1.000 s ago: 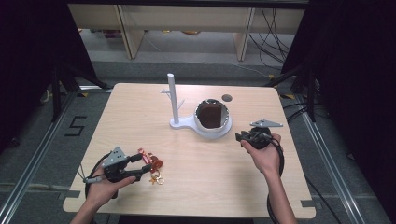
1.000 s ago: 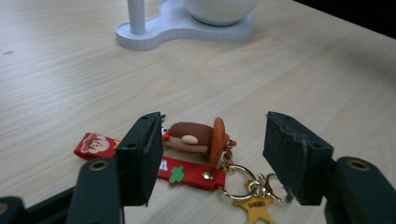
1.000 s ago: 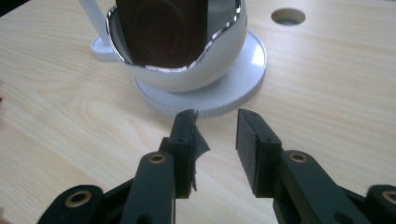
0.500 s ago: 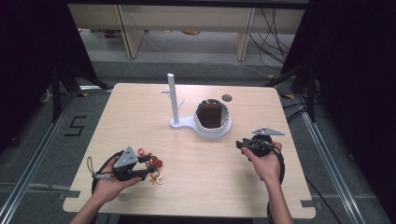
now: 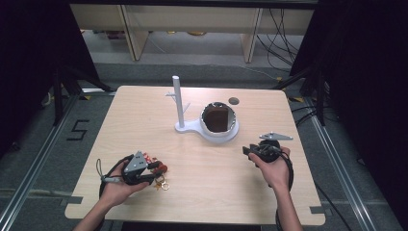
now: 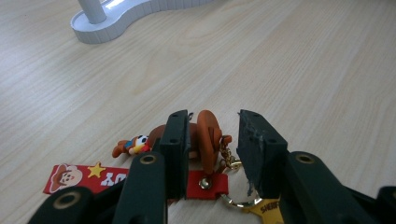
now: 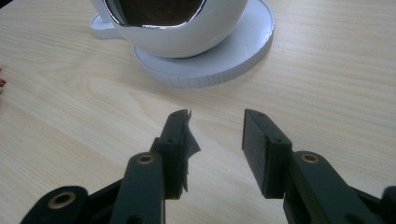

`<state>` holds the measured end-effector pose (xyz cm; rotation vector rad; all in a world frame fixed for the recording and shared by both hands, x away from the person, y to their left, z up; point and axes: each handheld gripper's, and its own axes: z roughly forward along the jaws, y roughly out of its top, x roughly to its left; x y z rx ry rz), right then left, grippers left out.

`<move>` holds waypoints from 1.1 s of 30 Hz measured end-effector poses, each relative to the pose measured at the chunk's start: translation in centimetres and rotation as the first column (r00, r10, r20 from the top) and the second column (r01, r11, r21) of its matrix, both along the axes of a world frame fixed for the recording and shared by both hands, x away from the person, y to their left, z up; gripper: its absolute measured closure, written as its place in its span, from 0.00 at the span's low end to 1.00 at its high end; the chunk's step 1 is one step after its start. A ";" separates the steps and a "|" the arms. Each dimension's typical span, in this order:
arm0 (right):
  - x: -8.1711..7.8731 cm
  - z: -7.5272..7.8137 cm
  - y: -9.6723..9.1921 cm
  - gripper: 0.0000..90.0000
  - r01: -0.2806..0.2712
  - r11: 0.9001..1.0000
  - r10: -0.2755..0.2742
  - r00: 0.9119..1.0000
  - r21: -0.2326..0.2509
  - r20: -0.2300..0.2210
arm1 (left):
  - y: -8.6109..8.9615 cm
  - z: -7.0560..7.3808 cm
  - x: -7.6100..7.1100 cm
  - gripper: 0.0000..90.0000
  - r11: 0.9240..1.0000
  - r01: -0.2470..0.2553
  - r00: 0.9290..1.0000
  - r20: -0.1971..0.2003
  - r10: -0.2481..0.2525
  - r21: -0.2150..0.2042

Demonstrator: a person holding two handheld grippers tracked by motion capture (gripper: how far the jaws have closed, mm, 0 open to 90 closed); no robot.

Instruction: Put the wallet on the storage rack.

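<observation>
- Left gripper (image 6: 212, 140), near table edge on the person's left: jaws have just been closing around the keychain (image 6: 205, 140). The brown cowboy-hat charm sits between the jaws, against the left one; a gap shows at the right jaw, so not yet clamped.
- Keychain lies flat on the table (image 5: 144, 110): red strap (image 6: 88, 175) trails to one side, gold ring and star badge (image 6: 261, 207) under the right jaw. Same cluster seen from high view (image 5: 156, 171), just beside the left hand.
- Right gripper (image 5: 254, 151), near right side: jaws have just been opening a little, parted, nothing between them; facing the bowl.
- Farther, table centre: white stand (image 5: 180, 126) with upright peg post (image 5: 177, 98) and bowl (image 5: 219, 120), dark inside. Pegs bare.
- Progress, judged: early. Grasp under way; lift, carry and hanging on stand all remain.
</observation>
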<state>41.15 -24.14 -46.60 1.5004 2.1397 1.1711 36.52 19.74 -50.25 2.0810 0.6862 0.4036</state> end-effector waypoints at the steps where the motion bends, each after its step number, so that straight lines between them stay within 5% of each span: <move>1: 0.1 0.0 0.0 0.69 0.007 1.000 -0.007 1.000 -0.015 0.000 | 0.2 0.3 0.1 0.69 1.000 0.003 1.000 0.002 -0.003 0.016; 4: 0.1 0.1 -0.1 0.68 -0.006 1.000 0.006 1.000 -0.016 -0.015 | 1.2 1.7 0.7 0.69 0.995 0.035 0.999 -0.001 -0.035 0.092; 6: 0.1 0.2 -0.2 0.68 -0.012 1.000 0.012 1.000 -0.014 -0.016 | 1.5 2.4 1.3 0.66 0.985 0.078 0.997 -0.040 -0.073 0.153; 8: 0.0 0.3 -0.2 0.68 -0.009 1.000 0.009 1.000 -0.020 -0.015 | 1.6 3.2 2.1 0.63 0.952 0.146 0.989 -0.048 -0.138 0.269; 9: 0.0 0.3 -0.2 0.68 -0.010 1.000 0.010 1.000 -0.020 -0.016 | 1.5 3.5 2.3 0.61 0.931 0.186 0.983 -0.067 -0.173 0.313; 10: 0.0 0.3 -0.1 0.68 -0.011 1.000 0.011 1.000 -0.016 -0.026 | 1.2 3.6 2.7 0.59 0.901 0.240 0.971 -0.070 -0.230 0.362; 12: 0.1 0.3 -0.4 0.68 -0.030 0.999 0.030 0.999 -0.033 -0.012 | 0.7 3.7 3.2 0.53 0.854 0.308 0.949 -0.071 -0.307 0.419; 13: 0.1 0.1 -0.4 0.68 -0.034 0.999 0.034 0.999 -0.024 -0.006 | 0.4 3.9 3.6 0.50 0.808 0.353 0.931 -0.091 -0.354 0.472; 14: 0.0 0.2 -0.4 0.68 -0.031 0.999 0.031 0.999 -0.041 -0.011 | 0.1 3.8 3.9 0.49 0.790 0.374 0.921 -0.092 -0.379 0.486; 15: 0.0 0.2 -0.4 0.68 -0.031 0.999 0.031 0.999 -0.039 -0.018 | -0.3 3.8 4.3 0.48 0.753 0.406 0.904 -0.110 -0.412 0.518; 17: -0.1 0.1 -0.5 0.68 -0.031 0.999 0.030 0.999 -0.036 -0.018 | -0.9 3.7 4.8 0.47 0.704 0.439 0.883 -0.125 -0.452 0.558; 18: -0.2 0.1 -0.4 0.68 -0.019 0.999 0.019 0.999 -0.027 -0.030 | -1.2 3.4 4.8 0.46 0.712 0.445 0.880 -0.119 -0.460 0.543; 19: -0.3 0.2 -0.4 0.68 -0.018 1.000 0.017 0.999 -0.018 -0.044 | -1.4 3.4 5.1 0.45 0.680 0.465 0.865 -0.126 -0.485 0.567; 20: -0.3 0.1 -0.5 0.68 -0.017 1.000 0.016 0.999 -0.017 -0.042 | -1.6 3.2 5.2 0.45 0.682 0.478 0.858 -0.129 -0.497 0.553; 21: -0.2 0.1 -0.5 0.68 -0.019 1.000 0.019 0.999 -0.013 -0.029 | -1.7 3.2 5.5 0.44 0.660 0.497 0.845 -0.140 -0.516 0.564; 22: -0.2 0.1 -0.7 0.68 -0.016 1.000 0.015 0.999 -0.027 -0.029 | -1.9 3.0 5.6 0.44 0.659 0.503 0.842 -0.144 -0.520 0.559; 23: -0.1 0.0 -0.8 0.67 -0.031 0.999 0.030 0.999 -0.035 -0.010 | -2.0 2.8 5.7 0.44 0.650 0.508 0.837 -0.146 -0.527 0.565; 25: -0.3 0.1 -0.7 0.67 -0.007 1.000 0.006 0.999 -0.017 -0.042 | -2.1 2.4 5.9 0.45 0.638 0.520 0.830 -0.158 -0.536 0.567; 26: -0.2 0.0 -0.8 0.67 -0.010 1.000 0.009 0.999 -0.020 -0.032 | -2.1 2.3 5.9 0.45 0.642 0.524 0.829 -0.160 -0.537 0.560; 27: -0.2 0.0 -0.7 0.67 -0.010 1.000 0.009 0.999 -0.014 -0.036 | -2.2 2.1 6.0 0.46 0.637 0.529 0.825 -0.163 -0.542 0.560; 29: -0.2 -0.1 -0.7 0.67 -0.021 1.000 0.021 0.999 0.002 -0.035 | -2.3 2.2 6.2 0.47 0.620 0.539 0.814 -0.165 -0.556 0.570; 33: 0.0 -0.1 -0.8 0.67 -0.038 0.999 0.038 0.999 -0.010 -0.024 | -2.4 2.2 6.3 0.50 0.607 0.551 0.805 -0.173 -0.568 0.573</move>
